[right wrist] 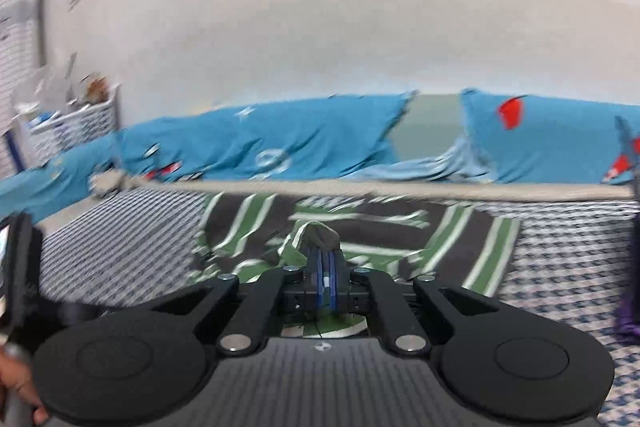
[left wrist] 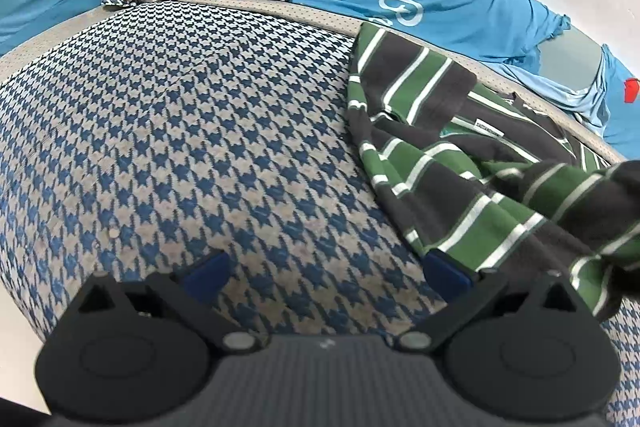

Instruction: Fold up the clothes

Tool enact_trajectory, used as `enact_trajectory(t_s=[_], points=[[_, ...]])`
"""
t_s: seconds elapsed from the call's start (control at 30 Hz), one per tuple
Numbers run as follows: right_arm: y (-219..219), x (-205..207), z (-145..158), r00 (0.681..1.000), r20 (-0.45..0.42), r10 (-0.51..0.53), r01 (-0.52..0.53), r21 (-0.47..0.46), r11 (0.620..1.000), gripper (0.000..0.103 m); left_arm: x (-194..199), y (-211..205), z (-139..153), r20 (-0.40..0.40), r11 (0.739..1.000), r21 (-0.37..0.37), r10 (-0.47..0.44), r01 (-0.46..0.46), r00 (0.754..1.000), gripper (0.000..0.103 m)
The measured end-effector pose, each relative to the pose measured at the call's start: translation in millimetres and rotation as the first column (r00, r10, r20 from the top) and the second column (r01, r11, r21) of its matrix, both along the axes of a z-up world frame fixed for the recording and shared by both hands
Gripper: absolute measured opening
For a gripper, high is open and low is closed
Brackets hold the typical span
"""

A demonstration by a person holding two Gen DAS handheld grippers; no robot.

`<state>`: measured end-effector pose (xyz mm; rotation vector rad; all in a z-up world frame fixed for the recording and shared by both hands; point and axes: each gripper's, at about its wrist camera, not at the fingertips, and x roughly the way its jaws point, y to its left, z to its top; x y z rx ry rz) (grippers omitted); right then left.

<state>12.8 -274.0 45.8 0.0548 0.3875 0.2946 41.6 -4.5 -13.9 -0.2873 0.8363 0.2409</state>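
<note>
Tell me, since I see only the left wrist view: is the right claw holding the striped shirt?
Observer: Yes. The right claw is shut on a bunched fold of the striped shirt.
Operator: Is that fold flat on the bed?
Observer: No, it rises in a peak just past the pads, above the rest of the shirt.
Operator: My left claw is open over the houndstooth cover. Is anything beyond the shirt's far side?
Observer: Yes, more houndstooth cover lies there, with a purple item at the frame edge.
</note>
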Motion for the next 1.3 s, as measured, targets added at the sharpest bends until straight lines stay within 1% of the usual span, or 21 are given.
enact_trajectory(t_s=[0.2,0.3,0.43,0.53,0.57,0.63,0.7,0.77,0.8,0.87,0.9,0.97,1.03,1.17,1.23,1.3], points=[[-30,5,4,0.991,0.039,-0.131,0.131,0.003,0.991,0.002,4,-11,-3,-0.003,1.000,-0.007,-0.027,0.027,1.000,0.103],[-45,8,4,0.975,0.055,-0.215,0.215,-0.008,0.977,0.002,7,-16,-5,-0.010,0.999,-0.007,-0.041,0.041,0.999,0.103],[-67,17,-3,0.957,-0.015,-0.289,0.290,0.030,0.957,0.002,9,-22,-7,-0.010,0.998,-0.008,-0.054,0.054,0.998,0.103],[-71,18,-4,0.965,-0.051,-0.256,0.259,0.078,0.963,0.003,10,-26,-8,-0.010,0.998,-0.009,-0.064,0.064,0.998,0.103],[-71,18,-4,0.972,-0.058,-0.228,0.233,0.089,0.968,0.003,11,-28,-9,-0.010,0.998,-0.009,-0.067,0.067,0.998,0.103],[-71,18,-5,0.983,-0.085,-0.165,0.176,0.140,0.974,0.005,11,-30,-8,-0.002,0.998,-0.011,-0.067,0.067,0.998,0.103],[-69,17,-7,0.990,-0.101,-0.098,0.116,0.181,0.977,0.011,12,-32,-5,0.018,0.998,-0.022,-0.065,0.066,0.998,0.103],[-65,15,-8,0.993,-0.105,-0.047,0.067,0.197,0.978,0.021,13,-33,-2,0.036,0.997,-0.029,-0.068,0.069,0.997,0.103],[-63,14,-9,0.994,-0.108,-0.017,0.039,0.206,0.978,0.024,14,-35,-1,0.042,0.997,-0.031,-0.069,0.071,0.997,0.103],[-58,14,-11,0.993,-0.114,0.043,-0.015,0.230,0.973,0.034,15,-37,0,0.053,0.996,-0.037,-0.077,0.079,0.996,0.103],[-56,14,-12,0.990,-0.119,0.071,-0.041,0.243,0.969,0.037,16,-39,0,0.054,0.995,-0.041,-0.084,0.086,0.995,0.103],[-49,15,-16,0.985,-0.127,0.114,-0.081,0.240,0.967,0.045,19,-43,-1,0.054,0.994,-0.042,-0.098,0.100,0.994,0.103],[-39,16,-22,0.981,-0.138,0.138,-0.106,0.218,0.970,0.048,21,-48,-2,0.054,0.993,-0.039,-0.109,0.112,0.993,0.103],[-23,18,-34,0.975,-0.160,0.153,-0.126,0.166,0.978,0.048,25,-58,-4,0.061,0.990,-0.026,-0.134,0.135,0.989,0.103],[-16,20,-39,0.978,-0.152,0.146,-0.126,0.134,0.983,0.048,28,-63,-6,0.062,0.989,-0.009,-0.145,0.146,0.987,0.103],[-11,22,-44,0.980,-0.156,0.125,-0.110,0.101,0.989,0.033,31,-67,-8,0.059,0.988,0.007,-0.157,0.157,0.986,0.103]])
